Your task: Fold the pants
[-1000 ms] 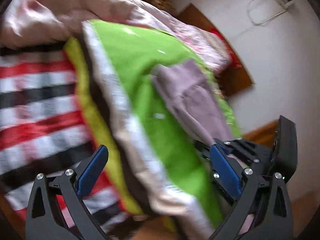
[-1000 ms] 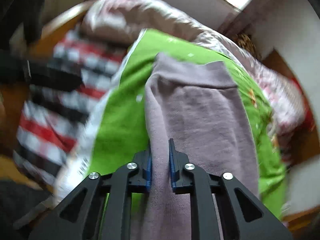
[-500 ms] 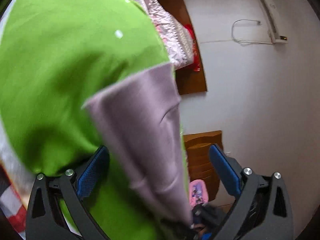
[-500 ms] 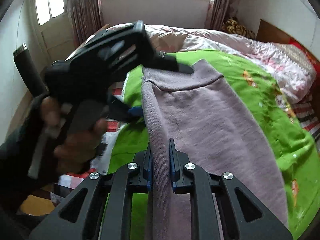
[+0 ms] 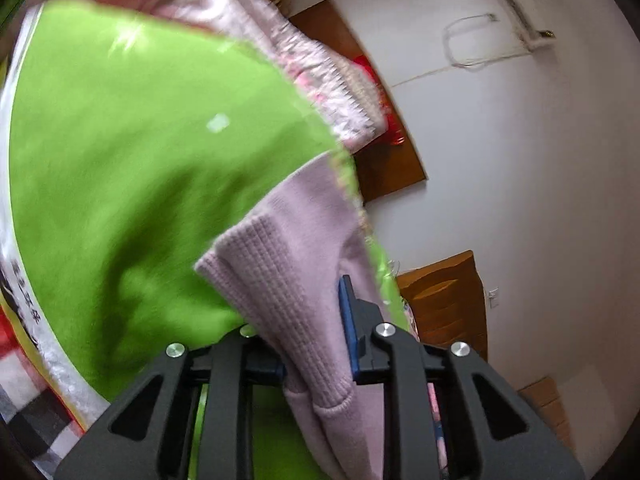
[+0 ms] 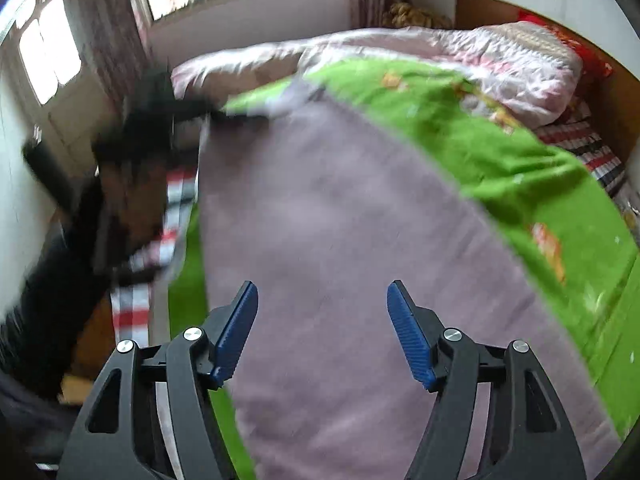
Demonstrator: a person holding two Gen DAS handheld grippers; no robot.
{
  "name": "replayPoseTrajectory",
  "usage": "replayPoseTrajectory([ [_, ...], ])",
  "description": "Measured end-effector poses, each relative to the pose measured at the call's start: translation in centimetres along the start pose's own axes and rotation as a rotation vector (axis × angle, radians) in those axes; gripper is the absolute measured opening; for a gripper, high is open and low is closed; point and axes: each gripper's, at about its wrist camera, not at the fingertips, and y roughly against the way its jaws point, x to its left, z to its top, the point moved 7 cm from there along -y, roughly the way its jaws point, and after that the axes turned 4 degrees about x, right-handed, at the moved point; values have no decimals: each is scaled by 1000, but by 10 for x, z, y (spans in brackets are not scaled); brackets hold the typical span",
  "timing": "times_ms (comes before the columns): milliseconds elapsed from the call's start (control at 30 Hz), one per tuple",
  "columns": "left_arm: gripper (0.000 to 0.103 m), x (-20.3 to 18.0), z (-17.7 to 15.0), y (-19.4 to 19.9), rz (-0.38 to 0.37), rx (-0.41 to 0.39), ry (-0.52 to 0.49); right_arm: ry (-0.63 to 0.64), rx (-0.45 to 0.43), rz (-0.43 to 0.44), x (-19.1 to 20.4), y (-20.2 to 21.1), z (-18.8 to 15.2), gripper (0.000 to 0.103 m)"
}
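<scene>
Mauve knit pants (image 6: 340, 220) lie along a green blanket (image 6: 500, 152) on a bed. In the left wrist view their ribbed end (image 5: 288, 248) is bunched between the jaws of my left gripper (image 5: 312, 328), which are closing on it. One blue pad (image 5: 348, 320) shows; the cloth hides the other. My right gripper (image 6: 322, 312) hovers just over the middle of the pants. Its jaws are opening, with only the flat fabric below them and nothing gripped. In the right wrist view the left gripper (image 6: 160, 128) is a dark blur at the pants' far left corner.
A pink quilt (image 6: 500, 60) is heaped at the far side of the bed. A red, white and black striped sheet (image 6: 136, 308) shows at the bed's left edge. A wooden headboard (image 5: 384, 160) and a wooden cabinet (image 5: 444, 304) stand against the white wall.
My left gripper came in over the pants' ribbed end and closed on it. My right gripper let go of the pants' edge, opened wide and swung across the fabric.
</scene>
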Motion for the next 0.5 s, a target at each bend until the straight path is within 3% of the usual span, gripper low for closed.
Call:
replayPoseTrajectory([
  [33,21,-9,1,4,-1,-13,-22,28,28,-12,8,-9,-11,68],
  [133,21,-48,4,13,15,-48,-127,32,-57,-72,14,-7,-18,69],
  [200,21,-79,1,16,50,-67,-226,20,-39,-106,13,-5,-19,79],
  [300,21,-114,-9,20,79,-91,-349,41,-58,-49,11,11,-17,79],
  [433,21,-154,-23,20,74,-112,-452,-168,-123,-60,-54,23,1,85],
  [500,21,-173,-32,18,46,-112,-483,-193,-41,-61,-78,-2,0,89],
])
